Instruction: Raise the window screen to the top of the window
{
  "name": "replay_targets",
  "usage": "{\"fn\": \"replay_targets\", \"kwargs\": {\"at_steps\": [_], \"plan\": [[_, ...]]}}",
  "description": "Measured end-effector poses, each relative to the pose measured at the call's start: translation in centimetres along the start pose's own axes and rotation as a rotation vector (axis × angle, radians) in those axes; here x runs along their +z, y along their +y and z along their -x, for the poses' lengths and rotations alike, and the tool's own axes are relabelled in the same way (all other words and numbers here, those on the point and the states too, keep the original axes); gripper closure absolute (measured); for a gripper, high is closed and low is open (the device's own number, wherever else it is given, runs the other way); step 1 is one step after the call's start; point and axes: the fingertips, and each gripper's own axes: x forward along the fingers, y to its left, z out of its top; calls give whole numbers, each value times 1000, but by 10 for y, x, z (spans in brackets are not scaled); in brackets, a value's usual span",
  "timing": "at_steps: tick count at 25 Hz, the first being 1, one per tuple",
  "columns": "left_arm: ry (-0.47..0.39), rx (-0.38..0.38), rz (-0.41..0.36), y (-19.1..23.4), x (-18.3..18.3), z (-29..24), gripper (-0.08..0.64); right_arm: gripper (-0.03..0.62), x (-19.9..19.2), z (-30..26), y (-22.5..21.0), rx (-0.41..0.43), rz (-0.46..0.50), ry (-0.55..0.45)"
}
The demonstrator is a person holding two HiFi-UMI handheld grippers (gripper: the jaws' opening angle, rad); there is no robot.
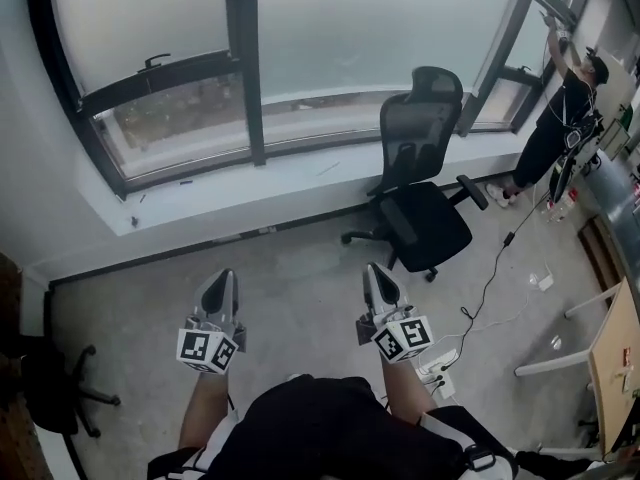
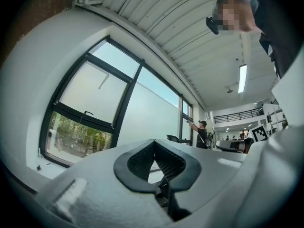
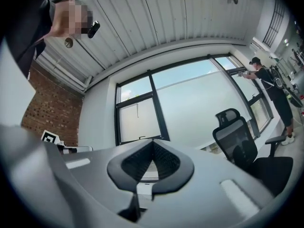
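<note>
Two hand-held grippers point toward a dark-framed window [image 1: 240,88] across a bare stretch of grey floor [image 1: 300,278], well apart from the glass. The left gripper [image 1: 222,278] and the right gripper [image 1: 376,271] are level with each other, side by side, each with its marker cube nearest the person holding them. Both gripper views show the jaws pressed together with nothing between them, the left gripper's tips meeting in front of the window and the right gripper's below the left-hand pane. The window screen [image 1: 140,18] is a pale sheet over the left pane; its lower edge meets a dark crossbar carrying a small handle [image 1: 155,61], and trees show through the clear glass beneath. A thin cord [image 2: 102,82] hangs in front of the sheet. The wide middle pane [image 1: 380,28] is equally pale. A black chair [image 1: 420,188] stands just before the white sill [image 1: 300,183], to the right of the grippers. Farther right a second person [image 1: 565,118] reaches up to another window. A cable [image 1: 495,268] runs across the floor to a power strip [image 1: 437,373], and a table [image 1: 615,358] edges in at the far right.
</note>
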Motion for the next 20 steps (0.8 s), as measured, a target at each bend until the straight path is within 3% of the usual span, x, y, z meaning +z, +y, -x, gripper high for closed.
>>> {"fn": "replay_targets", "kwargs": {"at_steps": [12,20], "plan": [[18,215,6,46,0,55,558,589,-39,-54,41,176,-71,90],[-15,335,-43,71,3,36,558,589,-55,-122,39,326,-112,107]]}}
